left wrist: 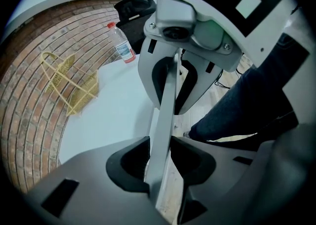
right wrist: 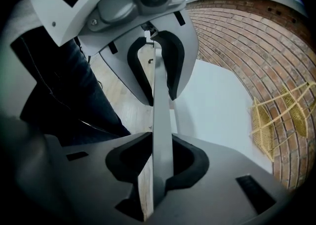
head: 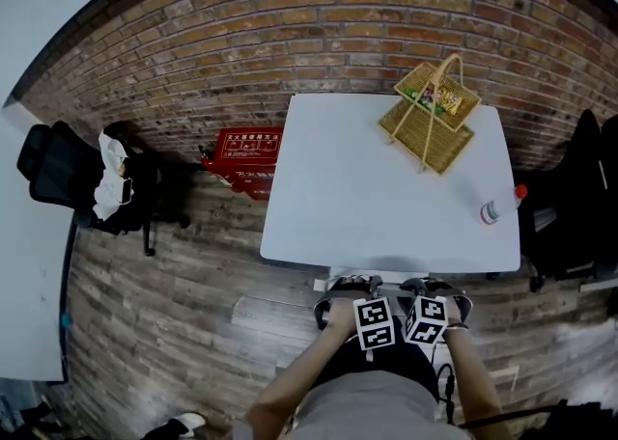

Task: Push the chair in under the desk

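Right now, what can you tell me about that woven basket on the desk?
The basket is straw-coloured wickerwork, squarish, with a tall, thin hoop handle. It sits on the white desk at its far right corner, near the brick wall, with colourful packets inside. Only the desk touches it; the bottle is apart from it.

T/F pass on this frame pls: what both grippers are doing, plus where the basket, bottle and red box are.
1. The left gripper and the right gripper are both clamped on the thin grey chair back. True.
2. The wicker basket stands on the floor. False: it sits on the desk, at its far right corner.
3. The bottle on the desk has a red cap. True.
4. The red box is on the desk. False: it is on the floor to the desk's left, against the brick wall.
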A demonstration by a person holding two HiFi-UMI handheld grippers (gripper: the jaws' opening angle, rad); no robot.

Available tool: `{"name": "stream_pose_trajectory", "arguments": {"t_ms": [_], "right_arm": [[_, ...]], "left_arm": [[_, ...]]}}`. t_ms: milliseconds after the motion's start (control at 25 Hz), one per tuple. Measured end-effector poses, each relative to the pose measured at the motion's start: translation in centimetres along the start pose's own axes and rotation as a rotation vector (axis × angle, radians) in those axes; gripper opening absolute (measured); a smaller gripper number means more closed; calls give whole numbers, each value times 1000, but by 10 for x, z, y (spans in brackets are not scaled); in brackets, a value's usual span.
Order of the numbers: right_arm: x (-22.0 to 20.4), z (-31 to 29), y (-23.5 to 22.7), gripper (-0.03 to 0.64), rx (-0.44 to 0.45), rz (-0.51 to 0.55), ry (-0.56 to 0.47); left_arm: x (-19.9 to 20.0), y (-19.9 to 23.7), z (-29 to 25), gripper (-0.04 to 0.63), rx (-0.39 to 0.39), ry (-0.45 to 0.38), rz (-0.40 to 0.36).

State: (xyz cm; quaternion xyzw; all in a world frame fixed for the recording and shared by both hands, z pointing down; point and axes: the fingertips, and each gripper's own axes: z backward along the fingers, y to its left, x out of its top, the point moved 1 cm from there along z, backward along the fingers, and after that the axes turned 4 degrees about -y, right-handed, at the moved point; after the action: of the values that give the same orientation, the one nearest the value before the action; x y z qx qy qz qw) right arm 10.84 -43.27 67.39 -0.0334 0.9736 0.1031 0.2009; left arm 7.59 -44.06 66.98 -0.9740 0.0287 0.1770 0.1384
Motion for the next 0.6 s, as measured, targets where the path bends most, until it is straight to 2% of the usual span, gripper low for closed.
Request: {"name": "stream_pose_trajectory", "arguments": {"t_ms": [600], "right_arm": [[-1, -2, -18, 95, 42, 18, 0]], "left_arm": [[3, 16, -6, 141, -22, 19, 33]]}}
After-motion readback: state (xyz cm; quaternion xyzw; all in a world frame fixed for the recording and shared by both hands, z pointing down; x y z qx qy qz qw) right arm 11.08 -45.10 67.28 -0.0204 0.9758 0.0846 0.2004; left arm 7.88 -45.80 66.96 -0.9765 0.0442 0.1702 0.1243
